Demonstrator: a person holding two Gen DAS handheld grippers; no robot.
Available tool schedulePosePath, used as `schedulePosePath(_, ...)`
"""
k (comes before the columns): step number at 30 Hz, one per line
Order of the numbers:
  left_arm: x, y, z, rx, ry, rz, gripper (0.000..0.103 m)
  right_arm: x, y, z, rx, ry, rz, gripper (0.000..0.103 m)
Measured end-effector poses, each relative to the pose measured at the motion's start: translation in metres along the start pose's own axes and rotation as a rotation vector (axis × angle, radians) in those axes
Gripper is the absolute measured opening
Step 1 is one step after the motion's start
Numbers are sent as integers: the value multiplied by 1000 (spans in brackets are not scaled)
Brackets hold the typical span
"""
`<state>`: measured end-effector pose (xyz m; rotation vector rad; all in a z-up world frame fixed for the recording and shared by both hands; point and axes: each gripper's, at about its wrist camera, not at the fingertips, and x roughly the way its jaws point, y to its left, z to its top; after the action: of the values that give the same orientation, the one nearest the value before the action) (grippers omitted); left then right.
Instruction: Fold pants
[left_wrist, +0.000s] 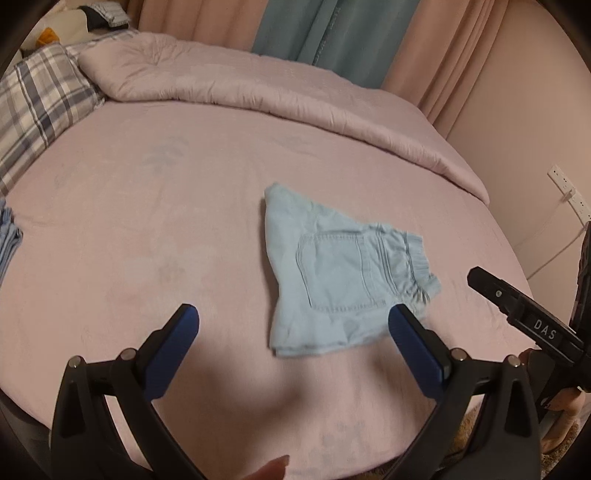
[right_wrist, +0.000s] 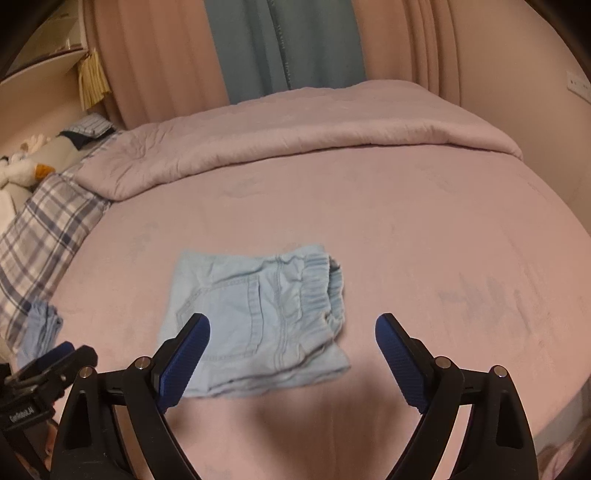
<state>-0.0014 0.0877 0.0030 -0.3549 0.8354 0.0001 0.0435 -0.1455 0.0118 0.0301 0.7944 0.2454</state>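
Light blue denim pants (left_wrist: 332, 277) lie folded into a small bundle on the pink bed (left_wrist: 147, 221), back pocket and elastic waistband facing up. My left gripper (left_wrist: 293, 325) is open and empty, hovering just short of the bundle's near edge. In the right wrist view the pants (right_wrist: 255, 317) lie a little left of centre. My right gripper (right_wrist: 291, 332) is open and empty above the bundle's near right part, its left finger (right_wrist: 188, 354) in front of the cloth. The right gripper's body also shows at the right edge of the left wrist view (left_wrist: 517, 314).
A folded pink duvet (left_wrist: 258, 81) lies across the far side of the bed. A plaid pillow (left_wrist: 40, 99) is at the left. Another blue garment (right_wrist: 40, 325) lies at the bed's left edge. Curtains (right_wrist: 258, 48) hang behind. A wall socket (left_wrist: 565, 188) is at the right.
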Motion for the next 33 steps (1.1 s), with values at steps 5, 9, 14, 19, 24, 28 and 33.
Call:
schedulePosePath(5, -1, -3, -3, 5, 9, 13, 103, 2, 13, -4, -20, -5, -25, 91)
schedulePosePath(9, -4, -8, -5, 19, 12, 22, 103, -1, 17, -10, -28, -3, -31, 91)
schedulePosePath(14, -8, -15, -10, 36, 8, 49, 103, 0, 19, -15, -31, 8, -17, 91)
schedulePosePath(19, -10, -16, -13, 36, 6, 75, 103, -4, 21, -16, -28, -2, -11, 91)
schedulePosePath(24, -11, -16, -16, 34, 12, 83, 103, -6, 23, -17, -38, -12, -29, 91)
schedulePosePath(28, -13, -15, -17, 36, 14, 91, 103, -7, 26, -18, -53, -25, -66, 91)
schedulePosePath(33, -15, -17, -19, 41, 11, 96, 103, -8, 25, -19, -50, -24, -64, 91)
